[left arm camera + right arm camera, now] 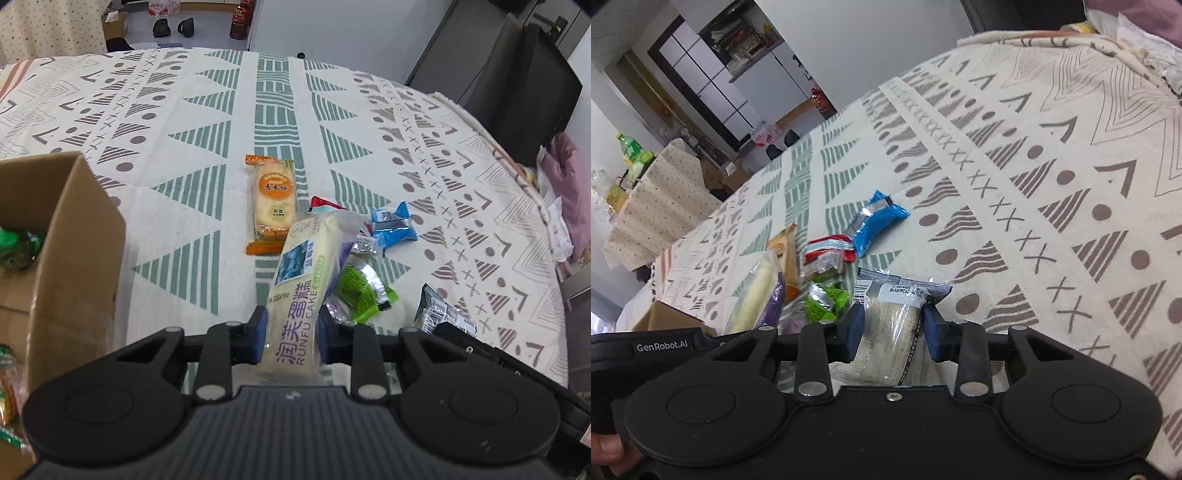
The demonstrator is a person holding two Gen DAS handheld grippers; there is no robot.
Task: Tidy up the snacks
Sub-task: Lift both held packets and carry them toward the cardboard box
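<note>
My left gripper (291,334) is shut on a white Runfu cake packet (306,273) with purple print, held above the patterned cloth. It also shows in the right wrist view (757,291). My right gripper (894,334) is shut on a clear snack packet with a dark top edge (895,325), also seen in the left wrist view (439,308). On the cloth lie an orange rice cracker packet (271,203), a blue packet (393,223), a green packet (360,291) and a red-and-white packet (831,253).
An open cardboard box (70,251) stands at the left with several snacks inside. The bed's right edge (550,236) drops off beside dark furniture (517,74). A dotted cloth-covered table (661,192) with a green bottle stands beyond.
</note>
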